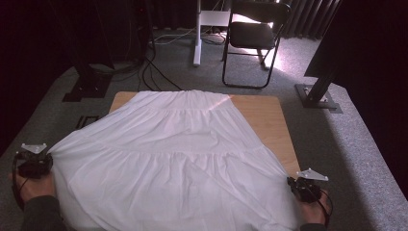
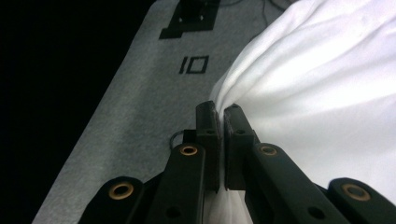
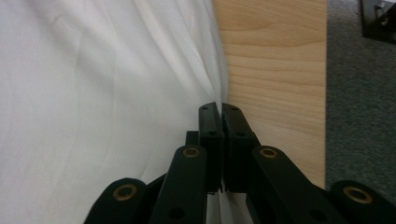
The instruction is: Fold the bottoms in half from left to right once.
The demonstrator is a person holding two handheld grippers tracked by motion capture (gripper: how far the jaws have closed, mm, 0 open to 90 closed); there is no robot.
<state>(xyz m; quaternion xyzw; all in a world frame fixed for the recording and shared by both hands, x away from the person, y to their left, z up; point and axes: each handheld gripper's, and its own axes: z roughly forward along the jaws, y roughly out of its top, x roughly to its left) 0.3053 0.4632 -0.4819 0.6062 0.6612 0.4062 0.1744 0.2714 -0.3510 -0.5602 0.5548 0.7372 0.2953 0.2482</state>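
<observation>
A white tiered skirt [image 1: 173,154] lies spread over the wooden table [image 1: 269,120], its wide hem toward me. My left gripper [image 1: 45,161] is shut on the skirt's left hem corner, held out past the table's left side above the carpet. In the left gripper view the white cloth [image 2: 303,84] bunches into the closed jaws of the left gripper [image 2: 220,108]. My right gripper [image 1: 292,184] is shut on the right hem corner by the table's right edge. In the right gripper view the skirt's edge [image 3: 116,93] runs into the closed jaws of the right gripper [image 3: 220,106], beside bare wood [image 3: 275,70].
Grey carpet [image 1: 337,144] surrounds the table. A black folding chair [image 1: 252,38] stands behind it, with a white stand leg [image 1: 197,33] and cables [image 1: 149,72] on the floor. Black stand bases sit at back left [image 1: 86,86] and at right [image 1: 317,94].
</observation>
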